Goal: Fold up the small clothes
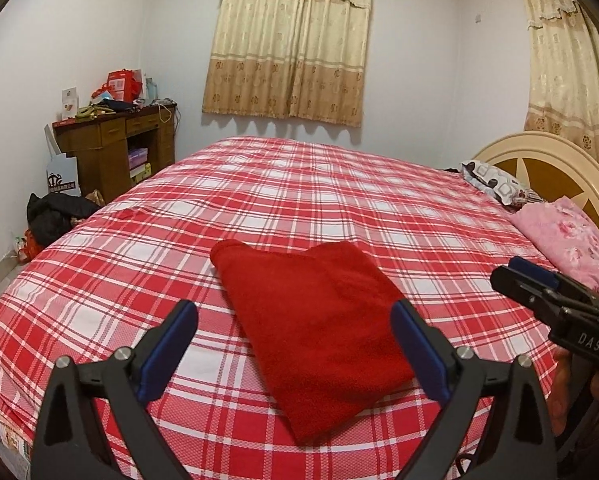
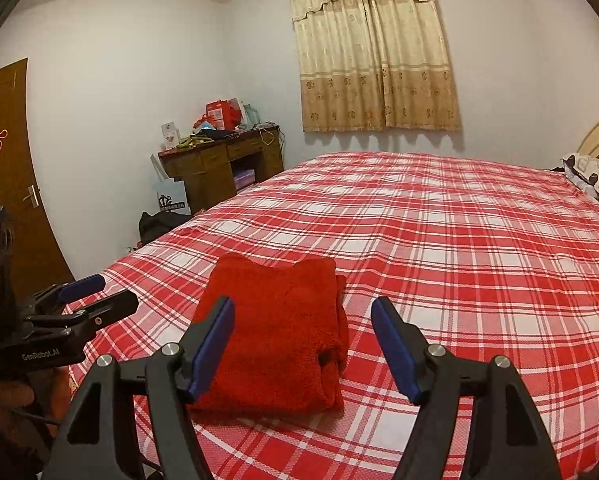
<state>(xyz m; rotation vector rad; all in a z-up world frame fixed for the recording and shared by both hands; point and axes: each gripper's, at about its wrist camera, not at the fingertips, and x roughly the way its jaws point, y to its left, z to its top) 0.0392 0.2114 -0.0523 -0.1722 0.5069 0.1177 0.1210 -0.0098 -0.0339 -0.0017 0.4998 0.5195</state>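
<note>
**Red garment lies folded on the bed, both grippers spread and empty**

We're looking down the left gripper [image 1: 295,322] and its blue-padded fingers [image 1: 415,344] stand wide apart, holding nothing. Between them, and running out past the tips, lies the red fleece garment [image 1: 315,328], folded into a neat slab on the red-and-white plaid bedsheet [image 1: 339,200], near the bed's front edge. The right-hand pad of this gripper sits just beside the garment's right edge; we can't tell whether it touches. The left-hand pad is clear of the cloth, over bare plaid.

Over to the right wrist view: the right gripper [image 2: 303,328] is also spread wide, nothing in its grasp. Here the folded garment [image 2: 275,336] sits toward the left finger [image 2: 215,344], which overlaps the cloth's left edge in the picture, while the right finger hangs over plain sheet, apart from the fabric. We see stacked layers along the garment's right side.

Each gripper shows up in the other's camera: the right one [image 1: 517,276] at the right edge of the left view, the left one [image 2: 103,294] low at the left of the right view, both off to the side of the cloth.

At the bed's head end, a pink floral pillow [image 1: 567,236] and a patterned pillow [image 1: 495,184] rest by the headboard [image 1: 555,160].
</note>
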